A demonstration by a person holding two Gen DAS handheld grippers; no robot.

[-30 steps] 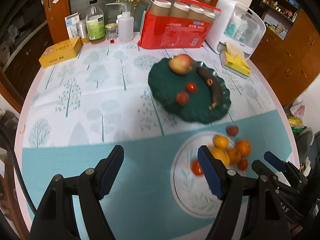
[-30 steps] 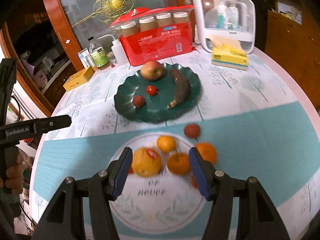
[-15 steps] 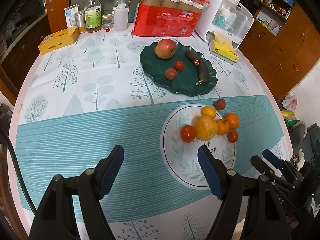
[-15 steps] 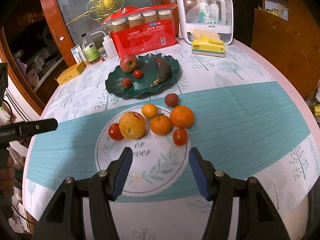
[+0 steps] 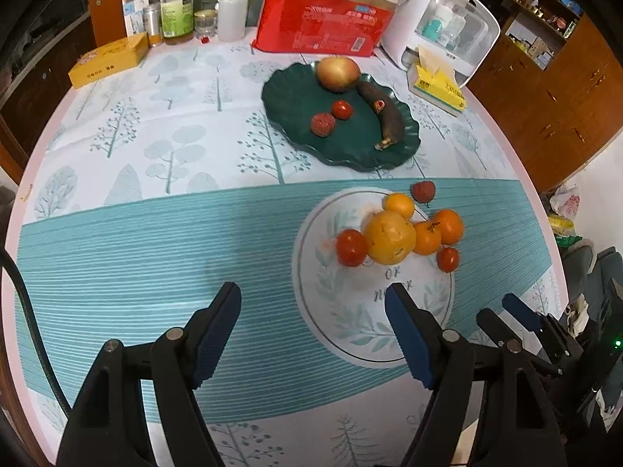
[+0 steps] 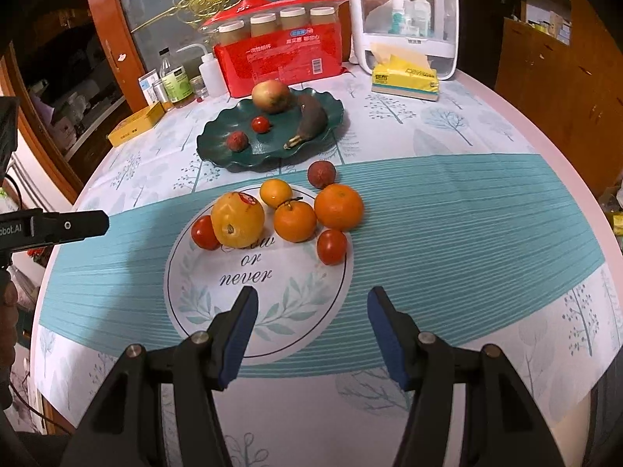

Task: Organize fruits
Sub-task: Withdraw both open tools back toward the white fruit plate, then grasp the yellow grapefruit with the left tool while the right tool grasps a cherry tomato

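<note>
A dark green plate (image 6: pixel 249 151) holds an apple (image 6: pixel 270 95), a dark banana (image 6: pixel 311 118), a small tomato (image 6: pixel 260 124) and a lychee (image 6: pixel 237 141). Nearer me, on a printed white circle (image 6: pixel 253 280) of the tablecloth, lie a large yellow orange (image 6: pixel 237 218), three smaller oranges (image 6: pixel 338 206), and two tomatoes (image 6: pixel 331 246). A lychee (image 6: pixel 321 174) lies just beyond them. My right gripper (image 6: pixel 311 311) is open and empty, short of the fruit. My left gripper (image 5: pixel 311 311) is open and empty, hovering to the left of the pile (image 5: pixel 389 237).
At the table's far edge stand a red package of jars (image 6: pixel 280 54), bottles (image 6: pixel 177 78), a yellow box (image 6: pixel 136 124), a yellow tissue pack (image 6: pixel 405 78) and a white storage case (image 6: pixel 405 15). The round table edge (image 6: pixel 564 163) curves on the right.
Both grippers have pulled back and up from the fruit over the last second, then eased slightly closer. The fruit has not moved.
</note>
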